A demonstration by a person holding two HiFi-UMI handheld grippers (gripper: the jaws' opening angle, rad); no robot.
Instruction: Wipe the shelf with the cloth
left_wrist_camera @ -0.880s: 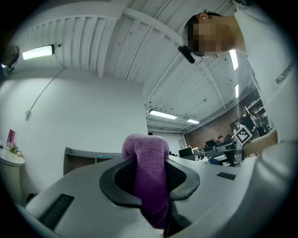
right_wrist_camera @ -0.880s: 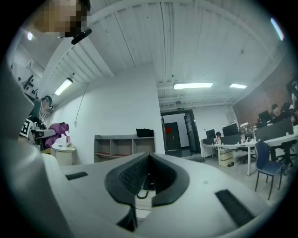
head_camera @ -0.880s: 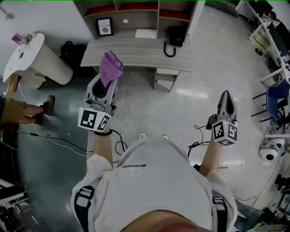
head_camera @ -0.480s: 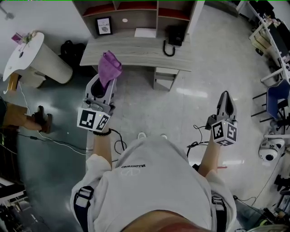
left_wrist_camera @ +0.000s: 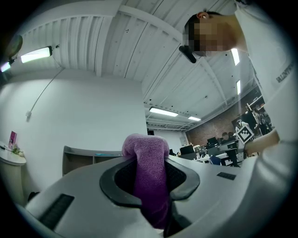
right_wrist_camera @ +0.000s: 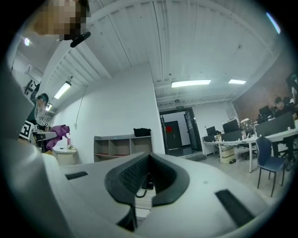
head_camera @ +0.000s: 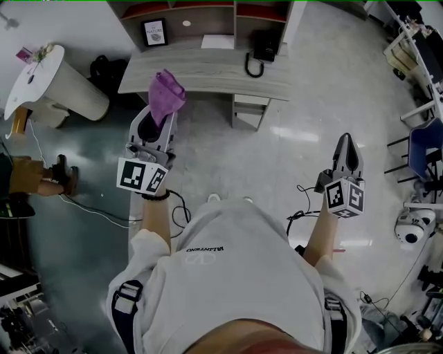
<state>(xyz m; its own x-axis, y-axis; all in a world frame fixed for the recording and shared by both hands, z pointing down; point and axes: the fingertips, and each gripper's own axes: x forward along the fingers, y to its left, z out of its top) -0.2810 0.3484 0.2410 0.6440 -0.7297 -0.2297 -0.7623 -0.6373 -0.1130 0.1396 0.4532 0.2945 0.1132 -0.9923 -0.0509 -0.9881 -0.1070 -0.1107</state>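
- The left gripper (head_camera: 160,119) clamps the purple cloth (head_camera: 167,93) — a bunched end pokes past the jaws.
- The right gripper (head_camera: 346,142) is pressed closed, holding nothing.
- The shelf (head_camera: 208,12) stands behind the desk (head_camera: 201,72).

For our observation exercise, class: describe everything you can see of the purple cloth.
The cloth is purple, with a soft, fuzzy, towel-like weave. It is bunched into a wad and clamped between the jaws of the left gripper, its rounded top bulging past the jaw tips. It is held in the air and touches only those jaws.
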